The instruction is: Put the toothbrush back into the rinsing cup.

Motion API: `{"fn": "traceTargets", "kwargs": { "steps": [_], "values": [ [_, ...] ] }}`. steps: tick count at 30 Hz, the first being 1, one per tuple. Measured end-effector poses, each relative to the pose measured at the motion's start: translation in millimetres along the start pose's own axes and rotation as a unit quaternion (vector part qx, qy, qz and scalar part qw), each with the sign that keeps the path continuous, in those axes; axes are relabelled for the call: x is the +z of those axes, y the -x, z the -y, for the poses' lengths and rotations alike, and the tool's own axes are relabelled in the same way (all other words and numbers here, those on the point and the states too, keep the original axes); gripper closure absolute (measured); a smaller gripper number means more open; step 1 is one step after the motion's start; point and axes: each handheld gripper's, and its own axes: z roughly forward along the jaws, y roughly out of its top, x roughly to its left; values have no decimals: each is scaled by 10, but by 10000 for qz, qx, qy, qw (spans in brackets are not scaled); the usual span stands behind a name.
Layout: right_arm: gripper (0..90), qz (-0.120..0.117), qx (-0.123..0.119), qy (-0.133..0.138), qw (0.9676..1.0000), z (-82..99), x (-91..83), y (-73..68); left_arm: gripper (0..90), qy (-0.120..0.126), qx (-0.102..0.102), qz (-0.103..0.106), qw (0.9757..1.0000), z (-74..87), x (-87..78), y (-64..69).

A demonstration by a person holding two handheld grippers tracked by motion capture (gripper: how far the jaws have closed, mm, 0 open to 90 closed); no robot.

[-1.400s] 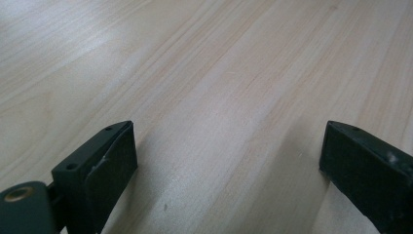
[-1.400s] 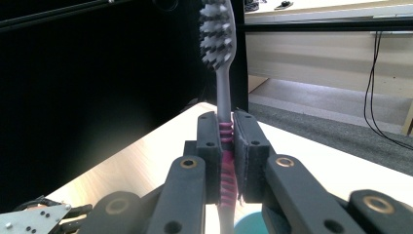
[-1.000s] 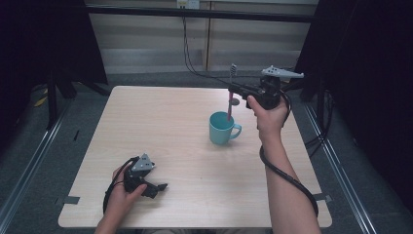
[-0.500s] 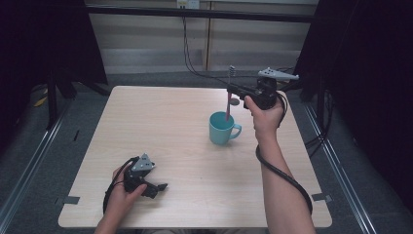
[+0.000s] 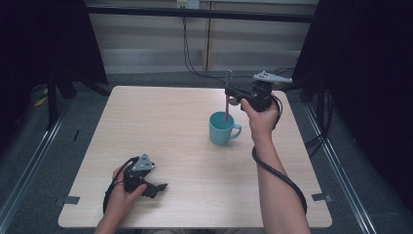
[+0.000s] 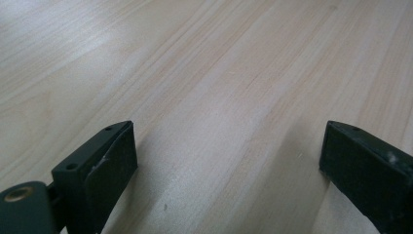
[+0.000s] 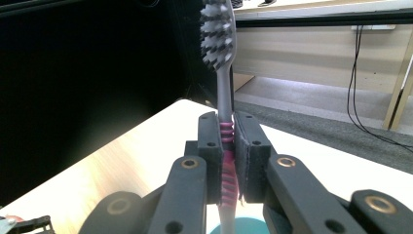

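The right gripper (image 5: 229, 92) clamps a toothbrush (image 5: 227, 100) upright, bristles up, handle tip inside the teal mug (image 5: 221, 130) near the table's (image 5: 160, 122) right edge. The left gripper (image 5: 158, 187), fingers released, rests near the front edge.

High view overlooks the table (image 5: 160, 126); both gripper views sit close above it.

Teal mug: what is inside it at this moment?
The lower end of a toothbrush dips into the teal mug, held upright by the right gripper. The mug's bottom is hidden by its wall, so other contents cannot be told.
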Motion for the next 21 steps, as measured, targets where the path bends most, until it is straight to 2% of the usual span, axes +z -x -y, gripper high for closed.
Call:
{"fn": "traceTargets", "kwargs": {
  "steps": [21],
  "values": [
    [829,121,-2,65,9999,134,59,53,64,-16,4,6,10000,-1,-3,-1]
  ]
}}
